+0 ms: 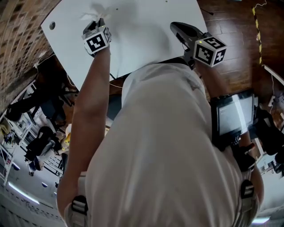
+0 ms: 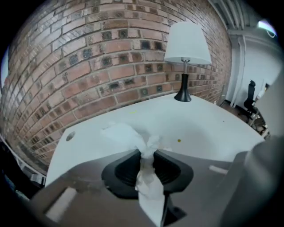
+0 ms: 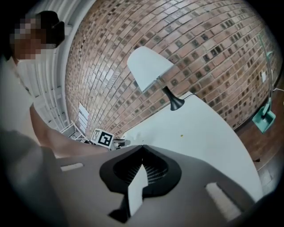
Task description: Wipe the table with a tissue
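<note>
Left fingers: in the left gripper (image 2: 146,153) view I saw them pinching the crumpled white paper tissue (image 2: 126,135) at its twisted waist, so the grip was already made.
Tissue lie: its long axis ran 12 to 6 o'clock along the fingers. The loose wad fanned out past the tips toward 11 o'clock, and the tail trailed back toward 6.
Tissue against the flat white counter (image 2: 208,128): the wad sat just over the top, ahead of the tips. I could not tell whether it was touching.
Head view: the left gripper (image 1: 98,21) was at the counter's (image 1: 146,26) far left, with the tissue (image 1: 94,9) at its 12 o'clock.
Right fingers: the right gripper (image 3: 142,146) had them pressed together at the tips with no tissue between. In the head view it (image 1: 175,25) hung over the counter at roughly 3 o'clock from the left one.
Nearer hand: the left; I judged the wiping was its job alone.
Open surface: in the left gripper view, bare counter spread from 12 to 3 o'clock toward the white-shaded lamp on a black stem (image 2: 186,44).
Next move, my guess: tip the wad down onto the top and drag it that way.
</note>
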Demonstrator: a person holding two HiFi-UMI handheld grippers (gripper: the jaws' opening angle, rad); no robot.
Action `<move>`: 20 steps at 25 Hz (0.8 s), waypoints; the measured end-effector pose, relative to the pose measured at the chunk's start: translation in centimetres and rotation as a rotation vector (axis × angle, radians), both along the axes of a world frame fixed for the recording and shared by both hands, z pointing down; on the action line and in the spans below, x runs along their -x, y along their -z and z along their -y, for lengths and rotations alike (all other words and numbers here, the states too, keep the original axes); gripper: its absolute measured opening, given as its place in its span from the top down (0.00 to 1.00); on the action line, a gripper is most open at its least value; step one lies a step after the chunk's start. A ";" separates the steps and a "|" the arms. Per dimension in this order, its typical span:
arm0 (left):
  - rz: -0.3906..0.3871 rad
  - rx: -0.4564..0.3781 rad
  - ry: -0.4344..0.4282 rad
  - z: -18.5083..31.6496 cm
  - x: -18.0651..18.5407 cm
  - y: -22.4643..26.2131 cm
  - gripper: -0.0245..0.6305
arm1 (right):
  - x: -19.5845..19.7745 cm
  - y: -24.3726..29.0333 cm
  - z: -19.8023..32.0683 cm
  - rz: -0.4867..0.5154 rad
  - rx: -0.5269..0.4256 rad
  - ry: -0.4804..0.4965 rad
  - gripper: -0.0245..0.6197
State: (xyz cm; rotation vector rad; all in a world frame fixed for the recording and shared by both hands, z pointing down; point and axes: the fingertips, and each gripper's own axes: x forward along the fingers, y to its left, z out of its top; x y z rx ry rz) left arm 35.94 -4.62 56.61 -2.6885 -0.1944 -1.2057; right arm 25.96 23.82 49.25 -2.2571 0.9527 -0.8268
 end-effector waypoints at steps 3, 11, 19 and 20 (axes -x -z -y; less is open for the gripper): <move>-0.020 -0.081 0.014 0.3 -1.7 0.2 0.82 | 0.2 -0.1 -2.0 0.003 0.006 -0.045 0.95; 0.077 -0.154 -0.032 -1.3 -2.5 -4.0 0.85 | 0.5 -1.1 -5.4 0.023 0.022 -0.122 0.95; 0.048 -0.180 -0.191 -5.7 -2.7 -3.8 0.87 | -0.1 -1.3 -6.3 0.019 0.012 -0.137 0.95; 0.044 -0.158 -0.214 -6.4 -2.7 -3.8 0.87 | 0.0 -1.3 -6.3 0.020 0.012 -0.136 0.95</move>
